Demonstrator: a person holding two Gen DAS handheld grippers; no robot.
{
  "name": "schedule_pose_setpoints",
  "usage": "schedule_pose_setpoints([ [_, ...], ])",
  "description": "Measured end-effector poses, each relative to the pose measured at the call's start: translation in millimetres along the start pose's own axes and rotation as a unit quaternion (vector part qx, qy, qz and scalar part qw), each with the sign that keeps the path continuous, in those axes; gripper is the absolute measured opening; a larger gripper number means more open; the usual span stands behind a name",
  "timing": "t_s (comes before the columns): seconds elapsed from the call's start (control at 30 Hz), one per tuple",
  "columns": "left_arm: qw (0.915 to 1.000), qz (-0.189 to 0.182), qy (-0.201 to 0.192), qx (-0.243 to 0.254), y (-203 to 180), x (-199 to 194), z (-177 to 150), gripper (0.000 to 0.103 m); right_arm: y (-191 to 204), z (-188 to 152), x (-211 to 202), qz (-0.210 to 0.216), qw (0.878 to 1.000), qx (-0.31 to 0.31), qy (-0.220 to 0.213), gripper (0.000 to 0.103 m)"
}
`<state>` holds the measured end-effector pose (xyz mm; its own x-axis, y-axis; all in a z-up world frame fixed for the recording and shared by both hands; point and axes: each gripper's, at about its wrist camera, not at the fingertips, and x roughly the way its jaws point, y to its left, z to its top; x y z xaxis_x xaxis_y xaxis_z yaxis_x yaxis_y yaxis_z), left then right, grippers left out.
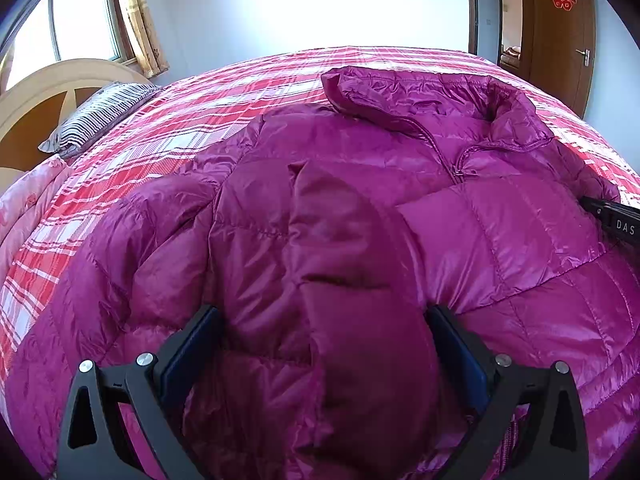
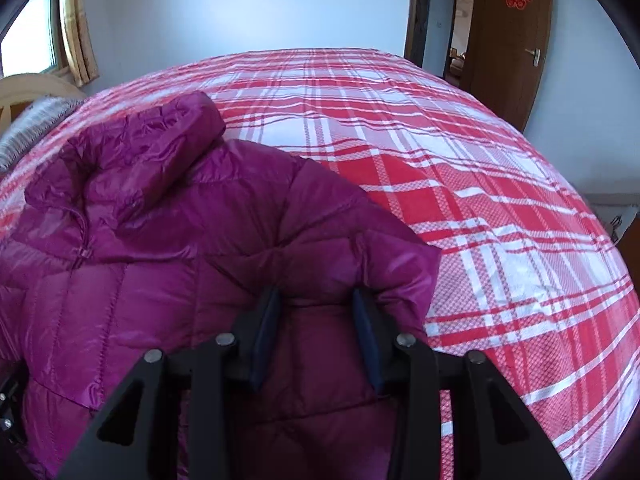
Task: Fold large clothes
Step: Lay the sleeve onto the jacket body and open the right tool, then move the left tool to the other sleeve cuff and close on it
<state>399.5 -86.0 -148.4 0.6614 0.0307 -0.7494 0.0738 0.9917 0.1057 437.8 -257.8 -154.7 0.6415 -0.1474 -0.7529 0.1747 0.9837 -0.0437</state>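
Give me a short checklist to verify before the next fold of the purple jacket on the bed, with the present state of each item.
1. Left gripper has a sleeve fold between its fingers: ok.
2. Right gripper pads pressing the jacket edge: cannot tell.
3. Jacket zipped: ok.
4. Collar flat: not ok, it stands up.
5. Bedspread free beside the jacket: ok.

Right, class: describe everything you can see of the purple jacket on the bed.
The purple jacket is a shiny, quilted puffer with a stand-up collar and front zip. It lies spread on the red plaid bedspread, one sleeve folded across its body. Each tool has padded fabric between its fingers: left tool, right tool.
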Motion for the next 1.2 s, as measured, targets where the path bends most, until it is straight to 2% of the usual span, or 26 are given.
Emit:
schedule_pose_setpoints([
  [0.1,1.0,-0.003,0.001,-0.003,0.9,0.5,-0.1,0.102,-4.1,-0.1,0.4,0.007,1.0,0.004,0.001,0.043],
  [0.23,0.9999,-0.008,0.003,-0.007,2.7,1.1,-0.1,0.102,2.5,3.7,-12.3,-0.017,1.0,-0.005,0.011,0.044],
  [0.33,0.9999,-0.012,0.003,-0.011,3.2,1.6,-0.1,0.102,11.7,2.1,-43.7,0.019,0.999,0.031,0.012,0.057],
  [0.37,0.9999,-0.012,0.003,-0.011,3.4,1.5,-0.1,0.102,21.0,0.1,-58.1,0.027,0.999,0.029,-0.003,0.066],
  [0.4,0.9998,-0.014,0.004,-0.012,3.7,1.5,-0.1,0.102,33.6,-3.2,-71.5,0.033,0.999,0.013,-0.021,0.068],
  [0.47,0.9997,-0.016,0.004,-0.015,4.5,1.6,-0.1,0.102,58.3,-12.2,-87.4,0.045,0.998,-0.021,-0.039,0.068],
  [0.57,0.9996,-0.02,0.004,-0.019,5.5,1.0,-0.1,0.102,83.0,-28.5,-82.0,0.068,0.997,-0.038,-0.021,0.064],
  [0.63,0.9996,-0.02,0.003,-0.021,6.2,0.5,-0.2,0.102,94.2,-39.6,-69.2,0.063,0.996,-0.055,-0.01,0.056],
  [0.67,0.9995,-0.021,0.003,-0.021,6.6,0.3,-0.2,0.102,97.0,-45.2,-61.9,0.074,0.996,-0.058,-0.002,0.056],
  [0.77,0.9993,-0.024,-0.001,-0.028,9.2,-2.1,-0.3,0.102,100.8,-52.9,-47.8,0.071,0.995,-0.067,-0.001,0.057],
  [0.93,0.9977,-0.05,-0.006,-0.045,30.3,-24.6,-5.0,0.102,104.6,-53.6,-43.8,0.068,0.995,-0.072,0.001,0.058],
  [1.07,0.998,-0.005,-0.061,-0.019,67.1,-71.9,-14.5,0.102,105.7,-55.9,-46.3,0.063,0.995,-0.077,-0.003,0.058],
  [1.2,0.9932,0.062,-0.098,-0.006,129.5,-110.3,-28.5,0.102,105.6,-56.6,-48.8,0.06,0.995,-0.081,-0.005,0.058],
])
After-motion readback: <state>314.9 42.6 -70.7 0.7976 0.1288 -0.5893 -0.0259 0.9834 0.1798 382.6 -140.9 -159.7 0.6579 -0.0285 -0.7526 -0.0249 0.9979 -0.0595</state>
